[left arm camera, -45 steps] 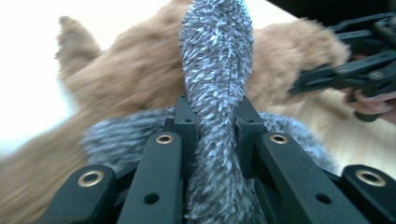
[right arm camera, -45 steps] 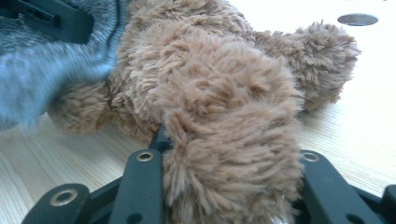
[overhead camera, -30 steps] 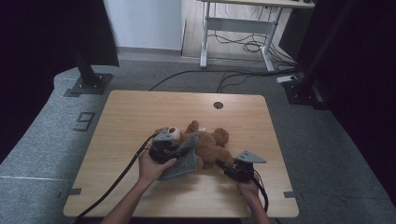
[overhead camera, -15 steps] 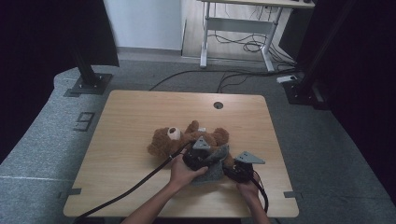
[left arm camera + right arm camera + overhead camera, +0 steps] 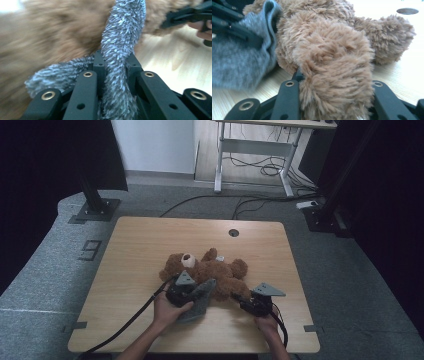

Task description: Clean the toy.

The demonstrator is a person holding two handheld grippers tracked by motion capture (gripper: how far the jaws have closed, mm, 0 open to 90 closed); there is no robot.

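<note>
Cloth (image 5: pixel 120 50) and bear (image 5: pixel 210 270): soft, light, compressible. Left gripper (image 5: pixel 192 292) pinches cloth; right gripper (image 5: pixel 242 301) clamps a bear leg (image 5: pixel 334 82). Grip deep.

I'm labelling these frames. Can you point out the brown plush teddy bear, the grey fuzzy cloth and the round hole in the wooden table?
Brown plush teddy bear (image 5: pixel 220 272), high view, belly.
Grey fuzzy cloth (image 5: pixel 122 37), left gripper view, raised fold.
Round hole (image 5: pixel 233 233), high view, its centre.

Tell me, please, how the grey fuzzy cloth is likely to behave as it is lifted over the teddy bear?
The grey fuzzy cloth will probably flop: it already folds and droops where the left gripper pinches it. It looks light. Its pile should cling to the teddy bear, whose leg the right gripper holds.
</note>
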